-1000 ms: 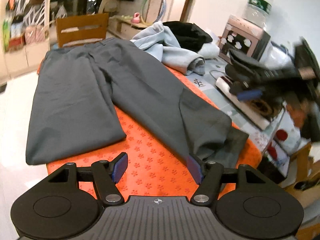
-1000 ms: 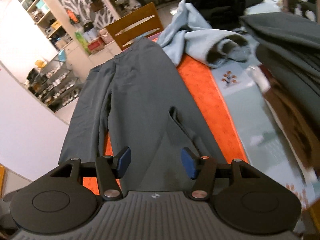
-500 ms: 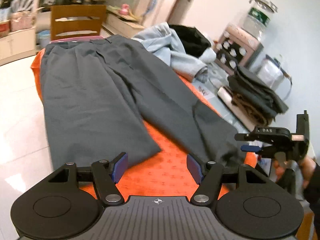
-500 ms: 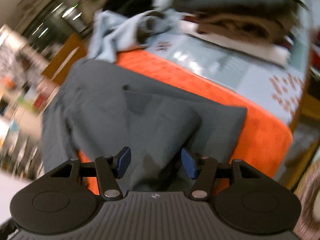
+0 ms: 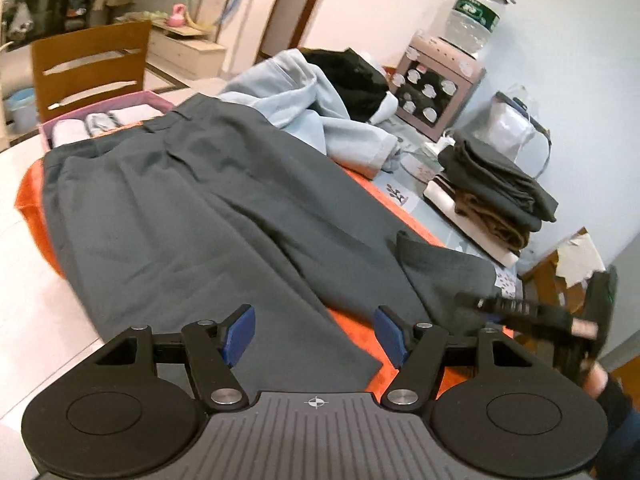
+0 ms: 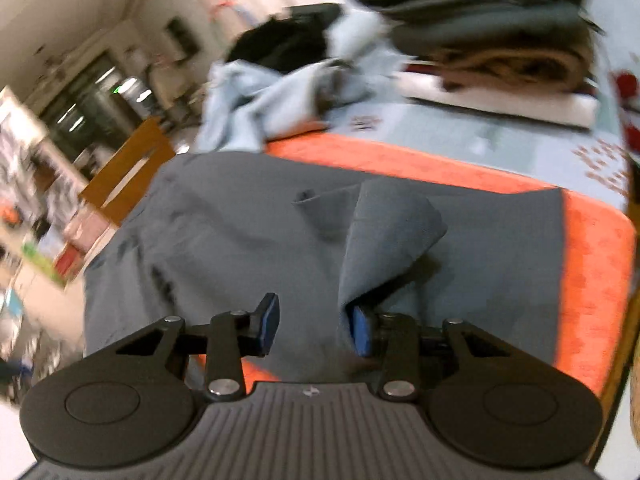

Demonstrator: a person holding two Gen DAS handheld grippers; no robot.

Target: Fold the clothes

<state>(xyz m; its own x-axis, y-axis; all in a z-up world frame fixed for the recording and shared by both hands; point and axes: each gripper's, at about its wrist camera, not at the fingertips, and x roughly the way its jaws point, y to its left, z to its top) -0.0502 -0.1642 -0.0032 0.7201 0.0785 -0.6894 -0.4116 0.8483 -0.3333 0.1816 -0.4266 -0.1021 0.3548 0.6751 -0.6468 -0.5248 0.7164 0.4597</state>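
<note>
Blue pads on the fingers (image 6: 269,322) of the right gripper (image 6: 314,326) are closing, w/ a raised fold of the grey trousers (image 6: 248,240) between them; the cloth lies against the right-side pad, but the left-side pad is apart from it, so no real grip yet. This fold is at the leg end of the trousers, where the hem is turned back on itself. In the left wrist view the left gripper (image 5: 316,334) has its fingers (image 5: 240,330) wide apart, nothing between them, and it hangs over the end of the other trouser leg w/o touching it. The trousers (image 5: 192,216) are spread flat on an orange cloth (image 5: 352,326) that covers the counter, waist at the far end and both legs toward the cameras. The right gripper (image 5: 520,312) shows blurred at the right edge of this view, w/ a hand (image 5: 600,376) on it. Beyond the trousers, on the same counter, a light blue garment (image 5: 320,120) lies in a heap w/ a black garment (image 5: 352,76) behind it. A pile of folded clothes (image 5: 492,192) sits to the right of the heap. A wooden chair (image 5: 92,68) stands at the far end, and a water dispenser (image 5: 440,88) w/ a bottle on top stands near the wall.
</note>
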